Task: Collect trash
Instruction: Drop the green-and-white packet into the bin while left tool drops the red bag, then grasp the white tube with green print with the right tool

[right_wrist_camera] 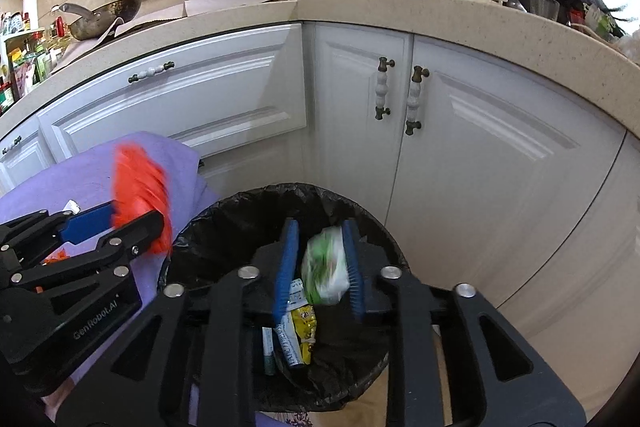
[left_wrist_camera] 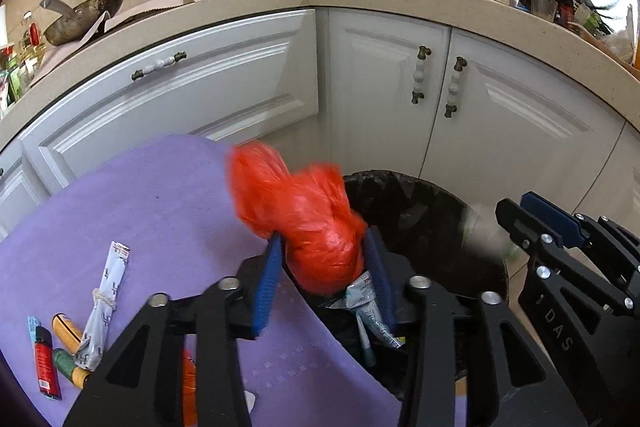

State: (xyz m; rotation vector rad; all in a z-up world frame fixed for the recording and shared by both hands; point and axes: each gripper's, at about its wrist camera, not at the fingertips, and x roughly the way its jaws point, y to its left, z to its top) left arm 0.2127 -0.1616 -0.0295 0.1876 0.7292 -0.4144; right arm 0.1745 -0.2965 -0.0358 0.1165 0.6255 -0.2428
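Several wrappers (right_wrist_camera: 300,331) lie in the black-lined bin (right_wrist_camera: 224,219); above it the right gripper (right_wrist_camera: 320,263) clamps a green-white packet (right_wrist_camera: 324,267), the left gripper (left_wrist_camera: 324,267) a red bag (left_wrist_camera: 304,211).

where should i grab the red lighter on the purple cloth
Grip the red lighter across its narrow width near mid-body, coming from above. It lies flat on the purple cloth, long axis toward the camera. A yellow tube and a green one lie close on its right, so keep the fingers narrow.

Both wrist views downward, sharing bin (left_wrist_camera: 420,219)
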